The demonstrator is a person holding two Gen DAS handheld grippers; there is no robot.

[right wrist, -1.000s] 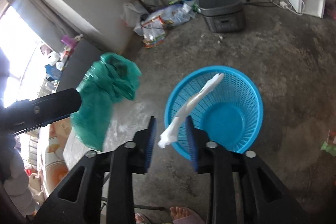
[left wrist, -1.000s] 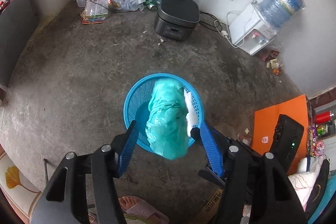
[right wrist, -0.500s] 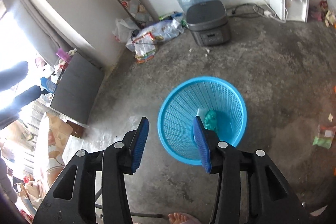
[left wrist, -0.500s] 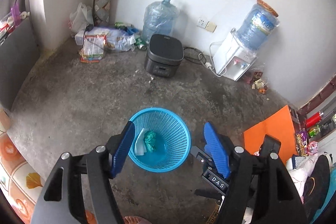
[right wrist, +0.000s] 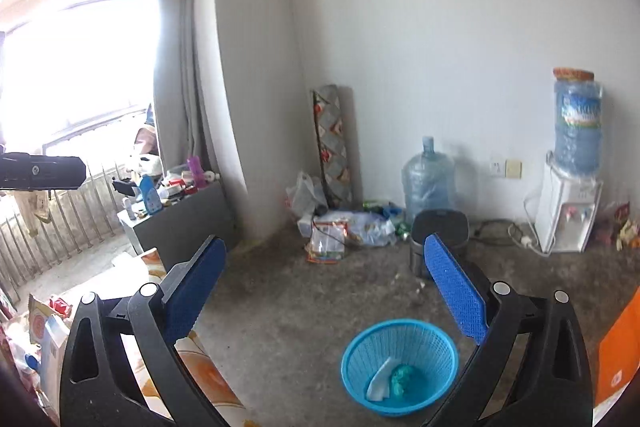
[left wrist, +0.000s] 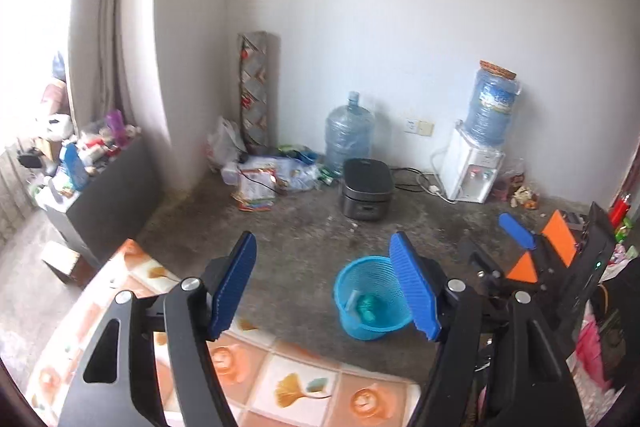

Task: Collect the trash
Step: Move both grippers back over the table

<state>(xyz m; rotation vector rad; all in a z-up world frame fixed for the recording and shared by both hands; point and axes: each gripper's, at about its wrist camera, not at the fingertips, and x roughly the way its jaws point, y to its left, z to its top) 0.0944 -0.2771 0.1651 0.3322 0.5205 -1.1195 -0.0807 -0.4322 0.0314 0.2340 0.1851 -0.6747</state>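
Trash sits in the basket [right wrist: 400, 367]: two pieces, a white scrap [right wrist: 380, 381] and a green bag [right wrist: 401, 375] crumpled beside it, touching, both on the basket's bottom. I count one basket, blue, standing upright on the bare concrete floor [right wrist: 304, 311].

My left tool [left wrist: 324, 287] is spread with nothing between its pads; its jaws have opened a little further and are now level. My right tool [right wrist: 324, 295] is spread as wide as it goes, its jaws have just been opening, and it too holds nothing. In the left view the basket shows partly behind the left tool's right pad, and a blue pad of the right tool pokes in at the far right.

Against the far wall I see two water jugs: one [right wrist: 428, 179] on the floor, one [right wrist: 578, 131] upside down on a white dispenser [right wrist: 566, 217]. One dark cooker [left wrist: 366, 189] stands in front of the floor jug, its cord running to the wall. One rolled mat [right wrist: 332, 147] leans upright in the corner, with a heap of plastic bags and packets [right wrist: 344, 223] at its foot. One dark cabinet [left wrist: 108, 195] by the curtain carries a clutter of bottles, too small to count. A tiled sheet with leaf prints [left wrist: 280, 379] lies under my tools, and something orange [right wrist: 616, 359] shows at the right edge. The room is white-walled, with a bright window [right wrist: 80, 67] and railing on the left.
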